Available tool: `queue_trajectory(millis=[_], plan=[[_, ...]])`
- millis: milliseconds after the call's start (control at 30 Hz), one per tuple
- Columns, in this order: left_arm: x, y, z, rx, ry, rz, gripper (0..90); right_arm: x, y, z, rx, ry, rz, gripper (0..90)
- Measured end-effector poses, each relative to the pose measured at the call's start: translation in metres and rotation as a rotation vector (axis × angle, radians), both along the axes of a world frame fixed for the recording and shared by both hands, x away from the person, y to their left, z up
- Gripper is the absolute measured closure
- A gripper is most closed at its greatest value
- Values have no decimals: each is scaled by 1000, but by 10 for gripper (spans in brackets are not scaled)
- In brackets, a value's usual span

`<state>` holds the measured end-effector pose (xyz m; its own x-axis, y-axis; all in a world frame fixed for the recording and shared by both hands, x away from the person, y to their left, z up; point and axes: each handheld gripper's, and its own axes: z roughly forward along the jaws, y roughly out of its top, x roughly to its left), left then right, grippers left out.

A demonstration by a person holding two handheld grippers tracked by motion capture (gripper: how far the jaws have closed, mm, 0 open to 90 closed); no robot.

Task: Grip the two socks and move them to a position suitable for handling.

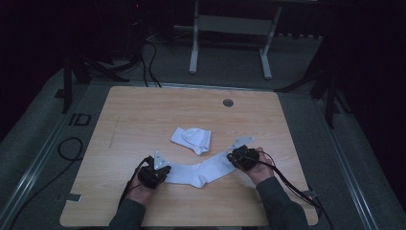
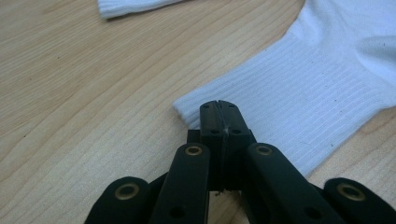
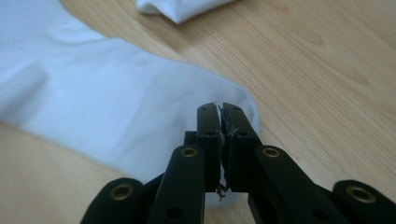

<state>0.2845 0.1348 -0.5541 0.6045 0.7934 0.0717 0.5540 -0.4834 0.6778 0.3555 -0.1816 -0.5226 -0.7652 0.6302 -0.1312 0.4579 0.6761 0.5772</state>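
Near the worktop's [image 1: 143, 110] front edge, the left tongs [image 1: 163, 173] are pinched onto the ribbed cuff of a flat white sock [image 1: 201, 171]. Its toe end is clamped in the right tongs [image 1: 233, 158]. A folded sock [image 1: 191, 139] lies just beyond, toward the worktop's middle.

Folded sock [image 1: 191, 139] just beyond; table [image 1: 143, 115] elsewhere open.

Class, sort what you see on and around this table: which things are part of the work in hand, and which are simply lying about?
In hand:
flat sock
left gripper, shut on its ribbed cuff
right gripper, shut on its toe

Lying about:
folded sock
white frame on the floor
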Motion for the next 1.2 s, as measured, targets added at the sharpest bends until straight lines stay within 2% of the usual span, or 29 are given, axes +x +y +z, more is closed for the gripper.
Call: queue_trajectory(millis=[167,300,500,733,933,1200], plan=[[0,1,1,-20,0,8,888,5,4,-9,-17,13,-2,871],[-3,0,5,-36,-15,2,853,7,5,-15,-37,28,-3,876],[-10,-8,10,-31,-24,-50,864,6,3,-18,-36,46,-17,876],[-16,-13,11,-21,-18,-77,879,-2,0,-18,-23,63,-43,860],[-16,-13,9,-16,-3,-77,887,-13,1,-18,-12,69,-65,854],[-16,-15,5,-3,14,-74,891,-24,3,-18,1,82,-61,843]])
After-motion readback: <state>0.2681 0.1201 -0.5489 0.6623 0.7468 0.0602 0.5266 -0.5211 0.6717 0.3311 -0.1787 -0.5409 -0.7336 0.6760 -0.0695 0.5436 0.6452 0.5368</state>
